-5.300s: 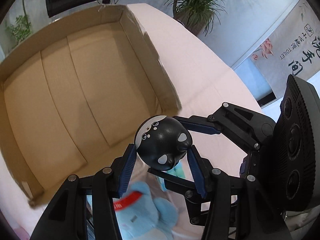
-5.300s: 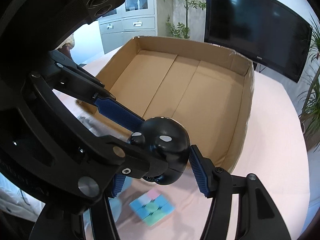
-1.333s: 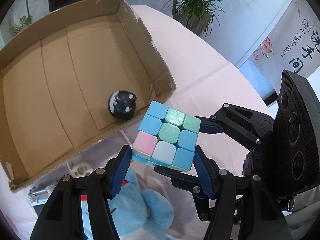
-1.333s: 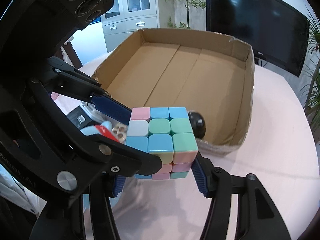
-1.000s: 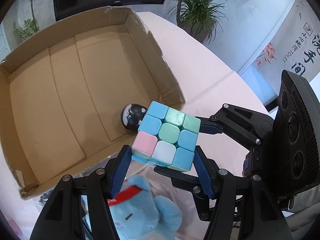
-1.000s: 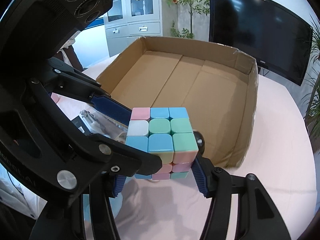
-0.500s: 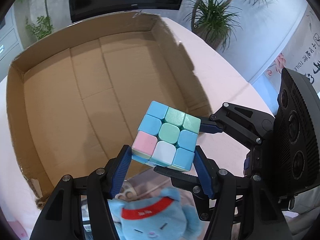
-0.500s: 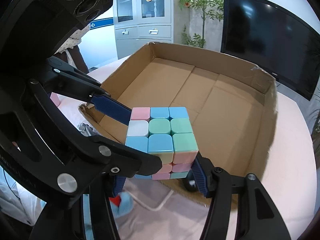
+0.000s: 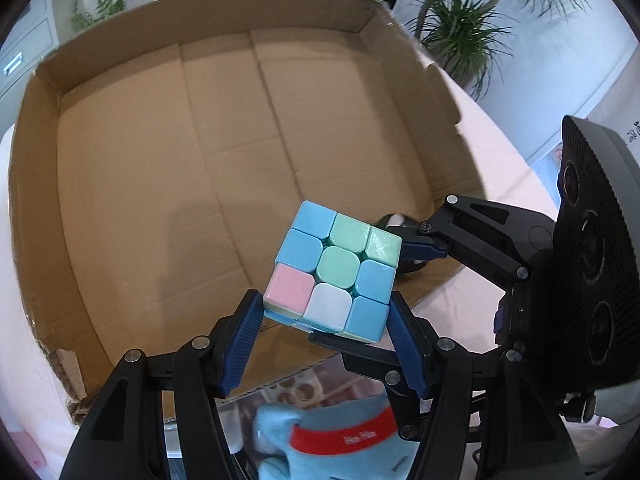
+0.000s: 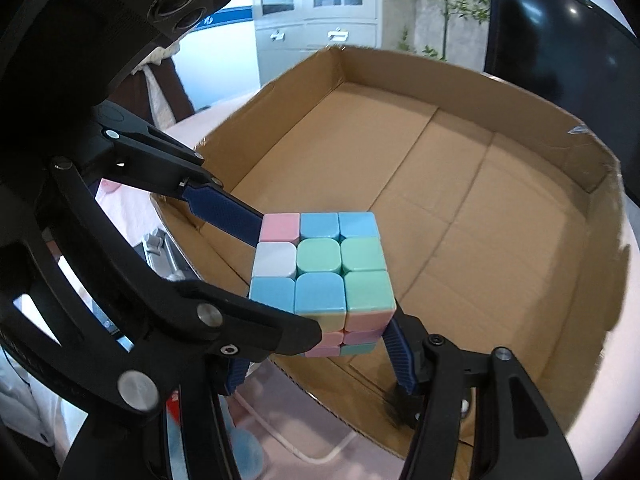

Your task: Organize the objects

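Pink cloth (image 9: 496, 148) covers the table under our open brown cardboard box (image 9: 36, 200). We hold one pastel puzzle cube (image 9: 334, 270) between both tools, mid-frame above the box's near edge. Our left gripper (image 9: 326, 312) and right gripper (image 10: 320, 308) are each partly spread, blue fingers (image 9: 240, 340) clamped against the cube's sides.

The red band (image 9: 347, 432) on the blue plush toy (image 9: 320, 452), at the bottom of the left wrist view, carries small white lettering, too blurred to read. Dark characters at that view's right edge are cut off. Nothing legible appears in the right wrist view.
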